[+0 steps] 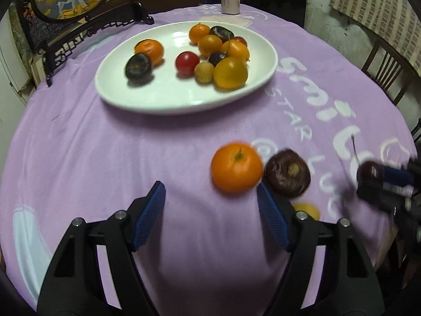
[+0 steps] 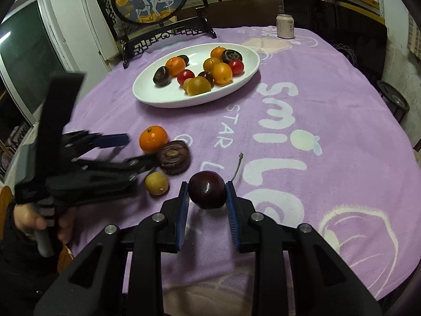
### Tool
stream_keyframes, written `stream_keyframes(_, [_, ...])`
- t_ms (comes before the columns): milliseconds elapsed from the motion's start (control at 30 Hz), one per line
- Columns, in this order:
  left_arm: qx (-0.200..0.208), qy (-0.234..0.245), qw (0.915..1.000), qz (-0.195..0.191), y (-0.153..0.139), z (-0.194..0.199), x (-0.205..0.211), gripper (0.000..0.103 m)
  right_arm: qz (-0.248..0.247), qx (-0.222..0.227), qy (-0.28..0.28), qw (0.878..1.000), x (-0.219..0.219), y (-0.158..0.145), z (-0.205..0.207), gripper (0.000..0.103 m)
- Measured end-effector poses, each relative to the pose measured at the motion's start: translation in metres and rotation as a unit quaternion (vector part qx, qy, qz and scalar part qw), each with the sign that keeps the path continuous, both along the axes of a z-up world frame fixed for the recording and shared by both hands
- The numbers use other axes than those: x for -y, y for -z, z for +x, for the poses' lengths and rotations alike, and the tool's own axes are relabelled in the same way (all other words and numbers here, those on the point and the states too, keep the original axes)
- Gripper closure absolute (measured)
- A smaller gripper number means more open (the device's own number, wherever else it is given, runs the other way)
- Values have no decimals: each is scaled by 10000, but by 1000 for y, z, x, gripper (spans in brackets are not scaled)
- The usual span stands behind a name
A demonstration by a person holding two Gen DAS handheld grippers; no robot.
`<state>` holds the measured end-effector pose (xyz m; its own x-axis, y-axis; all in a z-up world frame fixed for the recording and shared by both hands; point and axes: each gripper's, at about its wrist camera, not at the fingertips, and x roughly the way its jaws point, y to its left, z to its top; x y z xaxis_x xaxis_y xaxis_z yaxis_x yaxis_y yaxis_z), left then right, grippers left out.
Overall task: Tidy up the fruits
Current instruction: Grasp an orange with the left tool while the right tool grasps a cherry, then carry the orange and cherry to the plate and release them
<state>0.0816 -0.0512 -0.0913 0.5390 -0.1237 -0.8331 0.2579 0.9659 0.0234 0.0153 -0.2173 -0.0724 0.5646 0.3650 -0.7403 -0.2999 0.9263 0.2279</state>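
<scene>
The right gripper (image 2: 207, 193) clamps its ribbed blue pads on a glossy, round dark plum (image 2: 208, 189) just above the fuzzy purple cloth (image 2: 276, 137) — its thin stem (image 2: 237, 164) points away, toward the far right. The left gripper (image 1: 210, 197) gapes empty near the orange (image 1: 236, 167), short of the smooth white oval plate (image 1: 158, 100)

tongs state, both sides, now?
Left tongs: open, empty, beside the orange.
Right tongs: shut on the dark cherry.
</scene>
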Motion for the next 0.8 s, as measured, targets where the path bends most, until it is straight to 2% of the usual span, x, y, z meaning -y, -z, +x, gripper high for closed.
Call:
stream_keyframes(33, [3,0,10000,-15,0,3,2,38,61,-15,-8,10000,1,0,1,75])
stream_keyframes(100, [36,88,9999,-59,-2,7,9,63,163,-46,-21,9999,3,0,3,75])
stream_keyframes(133, [51,123,9999,-86,-3,7,13,65,210,-69,-19,9998,5,0,4,75])
stream_keyframes(200, [58,83,9999,-77,-3,8,14,66,276,-78,-8,9996,8,-3,6,75])
stream_keyframes(300, [7,-24,9994,-356,-9,6,6,66,221,56,-14,9997,8,-11,9,75])
stream_keyframes(633, [362,-221,9967,-695,-49,-9,-29,66,183,73,11,9998,0,-12,23,75])
stream_keyframes(800, [538,-275,9957,-700,-66,1,-40,66,-14,169,-37,9998,-14,-20,38,75])
